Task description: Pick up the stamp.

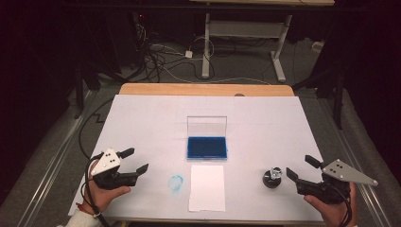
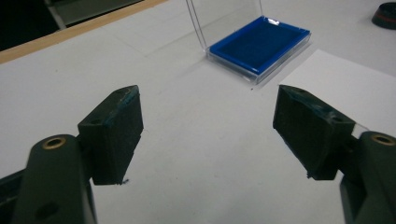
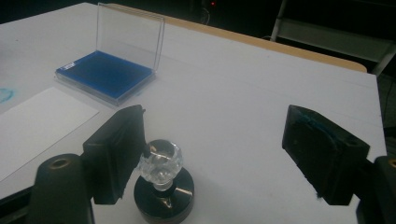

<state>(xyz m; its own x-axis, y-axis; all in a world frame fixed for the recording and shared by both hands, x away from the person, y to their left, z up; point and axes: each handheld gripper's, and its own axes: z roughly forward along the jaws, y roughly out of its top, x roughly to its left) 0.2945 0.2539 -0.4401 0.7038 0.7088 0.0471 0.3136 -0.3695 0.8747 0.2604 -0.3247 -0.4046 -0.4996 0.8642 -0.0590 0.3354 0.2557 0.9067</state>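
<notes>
Both grippers rested low with jaws spread wide, empty: the left gripper (image 1: 130, 161) near-left of the blue ink pad (image 1: 206, 147), the right gripper (image 1: 300, 168) near-right, just beside the stamp (image 1: 273, 178).

Black disc (image 2: 386, 15) cut by frame edge

left hand-held gripper (image 1: 132, 160): jaws spread wide | right hand-held gripper (image 1: 301, 167): jaws spread wide

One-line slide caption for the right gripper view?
Open right gripper flanks a clear-knobbed black round stamp; open blue ink pad case beyond.
</notes>
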